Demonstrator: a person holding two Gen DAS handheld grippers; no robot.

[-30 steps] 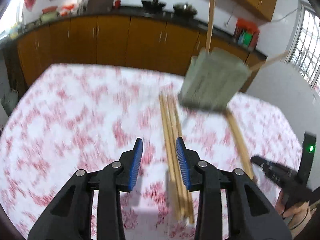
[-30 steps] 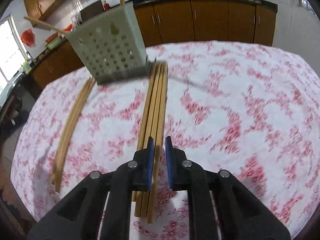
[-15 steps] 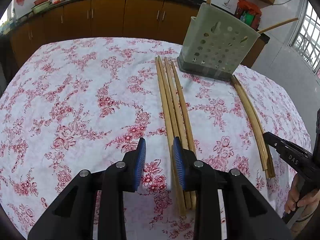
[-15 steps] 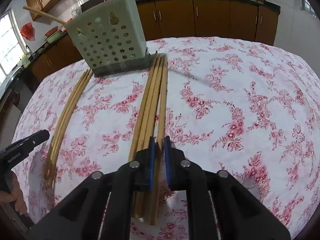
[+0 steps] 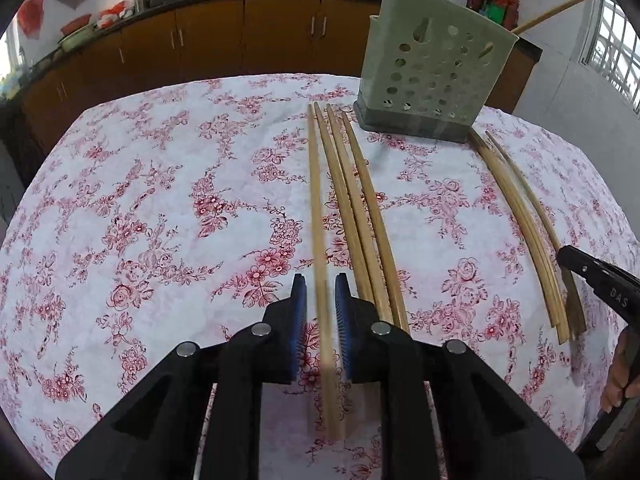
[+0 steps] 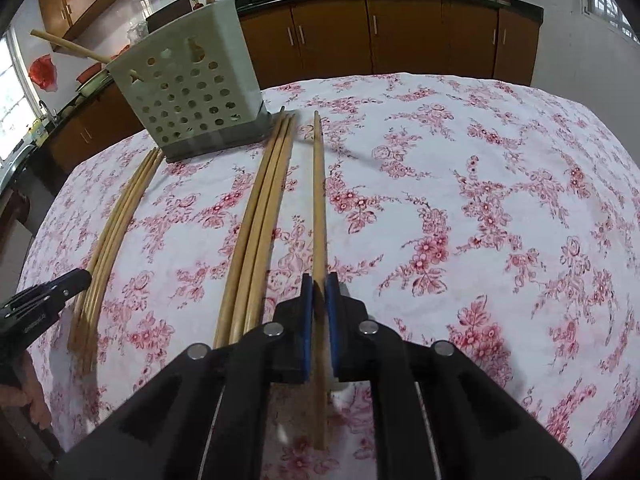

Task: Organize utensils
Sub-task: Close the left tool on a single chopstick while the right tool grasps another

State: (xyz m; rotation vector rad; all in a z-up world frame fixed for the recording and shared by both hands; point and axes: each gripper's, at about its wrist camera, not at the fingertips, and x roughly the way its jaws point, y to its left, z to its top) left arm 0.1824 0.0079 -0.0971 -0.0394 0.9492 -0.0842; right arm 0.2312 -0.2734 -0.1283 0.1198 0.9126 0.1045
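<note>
My left gripper point(image 5: 320, 280) is low over the floral tablecloth, its jaws closing with one wooden chopstick point(image 5: 318, 208) between the blue pads and a thin gap still showing. Three more chopsticks point(image 5: 360, 208) lie just to its right. My right gripper point(image 6: 318, 278) is shut on a single chopstick point(image 6: 319, 200), set apart from three others point(image 6: 264, 216) on its left. Both bundles point at a pale green perforated holder point(image 5: 436, 76) point(image 6: 192, 92), which has chopsticks standing in it. Each gripper shows at the other view's edge: the right gripper point(image 5: 592, 280) and the left gripper point(image 6: 44, 300).
The table point(image 5: 140, 200) is round with a white and red flowered cloth, bare on its left half in the left wrist view. Brown kitchen cabinets point(image 6: 400, 36) with a dark counter run behind it. A hand point(image 5: 620, 372) shows at the right edge.
My left gripper sank toward the cloth and its jaws narrowed around the leftmost chopstick, which lay under the right finger before. The right gripper's chopstick now stands apart from its neighbours.
</note>
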